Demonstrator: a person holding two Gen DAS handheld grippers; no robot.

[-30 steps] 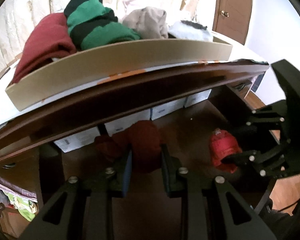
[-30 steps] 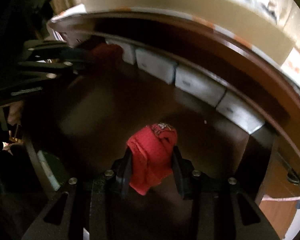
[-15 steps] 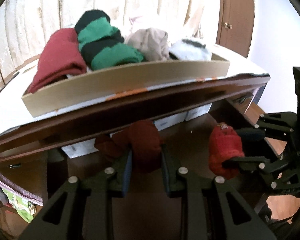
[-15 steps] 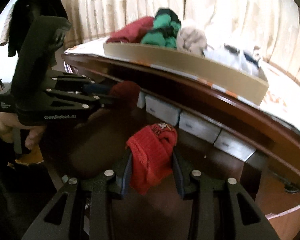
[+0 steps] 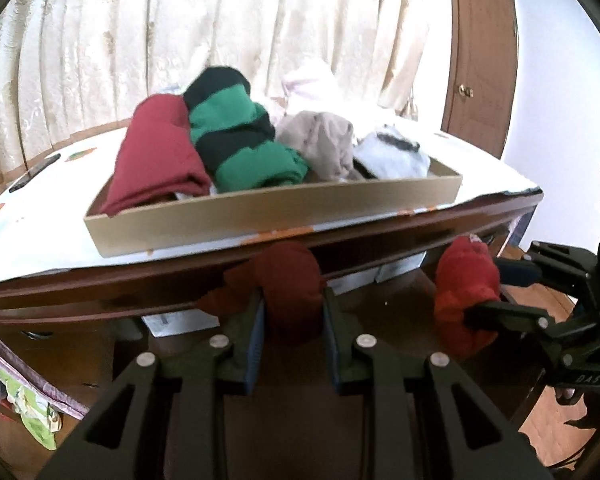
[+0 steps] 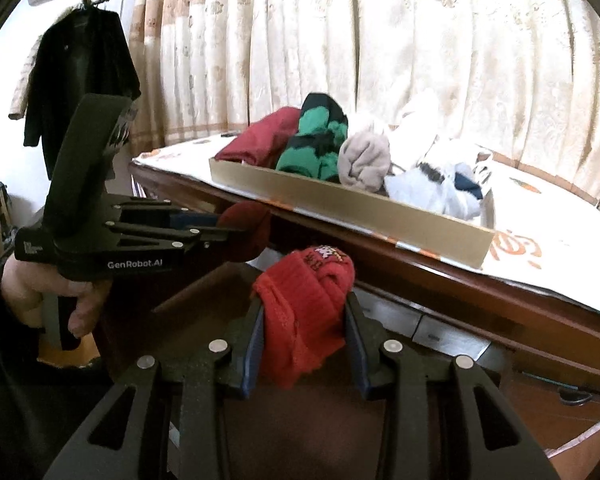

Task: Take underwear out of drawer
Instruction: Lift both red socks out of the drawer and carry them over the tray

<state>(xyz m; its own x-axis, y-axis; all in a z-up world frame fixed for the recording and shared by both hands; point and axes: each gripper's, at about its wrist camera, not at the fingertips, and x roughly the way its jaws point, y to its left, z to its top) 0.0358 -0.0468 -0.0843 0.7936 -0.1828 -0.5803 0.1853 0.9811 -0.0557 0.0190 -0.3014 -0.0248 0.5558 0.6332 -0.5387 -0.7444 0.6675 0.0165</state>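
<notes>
My left gripper (image 5: 294,310) is shut on a dark red rolled underwear (image 5: 290,280), held up in front of the dark wooden desk edge (image 5: 140,280). To its right my right gripper (image 5: 496,288) is shut on a bright red rolled underwear (image 5: 466,292). In the right wrist view the bright red roll (image 6: 304,304) sits between the pads of the right gripper (image 6: 304,320), and the left gripper (image 6: 236,228) with its dark red roll (image 6: 248,228) is at the left, held by a hand (image 6: 48,292). The open drawer (image 5: 380,304) lies below and behind both rolls.
A shallow cardboard tray (image 5: 260,212) on the desk top holds several rolled garments: maroon (image 5: 156,160), green-and-black striped (image 5: 236,140), beige (image 5: 320,144) and white. Cream curtains hang behind. A brown door (image 5: 480,60) stands at the right; a black coat (image 6: 80,76) hangs at the left.
Both grippers have risen out of the drawer with their rolls and tilted up, so the desk top, the tray and the curtains now fill the views.
</notes>
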